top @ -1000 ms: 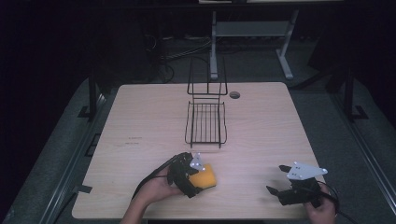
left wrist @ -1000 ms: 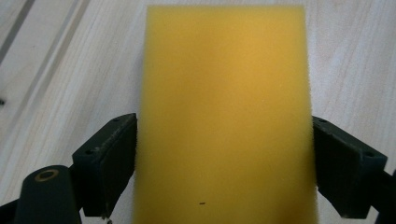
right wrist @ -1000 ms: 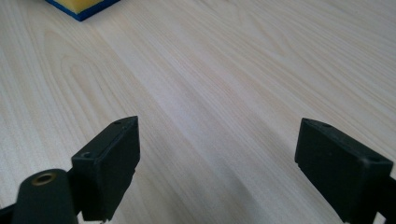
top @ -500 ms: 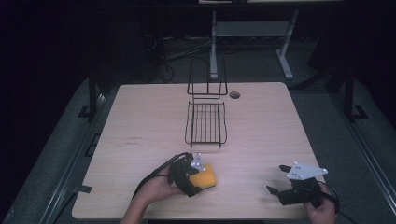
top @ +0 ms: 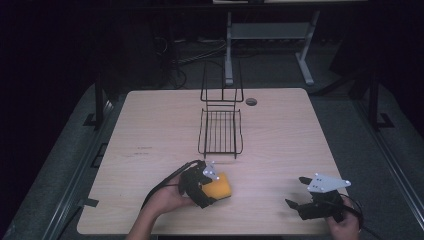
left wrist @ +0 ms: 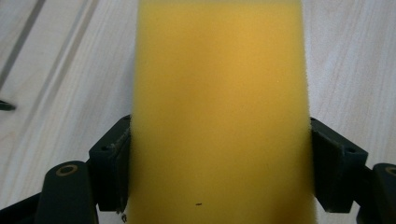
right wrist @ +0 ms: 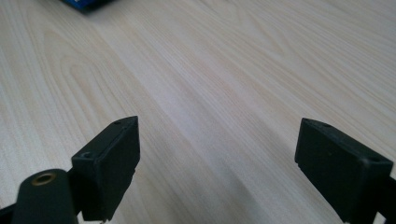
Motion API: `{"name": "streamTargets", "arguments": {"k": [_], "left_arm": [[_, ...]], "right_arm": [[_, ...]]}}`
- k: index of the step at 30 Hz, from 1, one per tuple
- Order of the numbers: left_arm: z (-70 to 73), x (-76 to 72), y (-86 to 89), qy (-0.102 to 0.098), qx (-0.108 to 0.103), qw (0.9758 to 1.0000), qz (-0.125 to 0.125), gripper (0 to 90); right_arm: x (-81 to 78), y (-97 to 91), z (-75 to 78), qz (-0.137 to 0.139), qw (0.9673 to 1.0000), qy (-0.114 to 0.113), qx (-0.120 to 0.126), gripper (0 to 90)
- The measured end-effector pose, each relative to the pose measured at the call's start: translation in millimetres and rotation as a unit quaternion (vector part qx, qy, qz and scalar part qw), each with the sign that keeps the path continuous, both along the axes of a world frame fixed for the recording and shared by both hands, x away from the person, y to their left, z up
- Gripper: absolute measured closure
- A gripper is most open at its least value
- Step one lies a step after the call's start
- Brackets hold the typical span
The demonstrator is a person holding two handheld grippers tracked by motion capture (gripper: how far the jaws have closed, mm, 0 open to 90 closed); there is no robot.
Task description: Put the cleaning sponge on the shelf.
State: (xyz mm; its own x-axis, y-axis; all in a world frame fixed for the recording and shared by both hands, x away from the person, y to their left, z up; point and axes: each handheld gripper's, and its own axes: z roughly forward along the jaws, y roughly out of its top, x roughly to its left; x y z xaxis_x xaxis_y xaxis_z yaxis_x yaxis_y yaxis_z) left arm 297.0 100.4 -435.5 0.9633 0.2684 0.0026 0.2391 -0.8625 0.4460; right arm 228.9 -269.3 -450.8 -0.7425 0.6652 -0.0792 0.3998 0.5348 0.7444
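The left gripper squeezes the soft, light sponge by its sides; right gripper, at 3 o'clock, stands open

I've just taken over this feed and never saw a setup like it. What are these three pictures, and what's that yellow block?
A person at a wooden table works a hand-held two-jaw gripper in each hand. The high view looks down from above. The other two cameras ride on the grippers, looking along their black jaws. The left gripper is shut on a yellow sponge, its jaws pressing both sides. The right gripper is open over bare wood, holding nothing. A black wire rack stands mid-table, beyond both hands.
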Motion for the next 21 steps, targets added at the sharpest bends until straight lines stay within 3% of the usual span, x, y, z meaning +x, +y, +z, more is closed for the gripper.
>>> {"name": "streamTargets", "arguments": {"k": [7,21], "left_arm": [[6.2,5.1,-0.5,-0.001,0.000,1.0000,-0.001,21.9],[21.5,20.9,-6.6,-0.007,0.019,0.9997,-0.010,21.8]], "right_arm": [[0.4,-0.7,-0.1,0.001,1.0000,-0.001,0.000,13.8],[1.4,-2.0,-0.5,0.001,1.0000,0.000,0.003,13.8]]}}
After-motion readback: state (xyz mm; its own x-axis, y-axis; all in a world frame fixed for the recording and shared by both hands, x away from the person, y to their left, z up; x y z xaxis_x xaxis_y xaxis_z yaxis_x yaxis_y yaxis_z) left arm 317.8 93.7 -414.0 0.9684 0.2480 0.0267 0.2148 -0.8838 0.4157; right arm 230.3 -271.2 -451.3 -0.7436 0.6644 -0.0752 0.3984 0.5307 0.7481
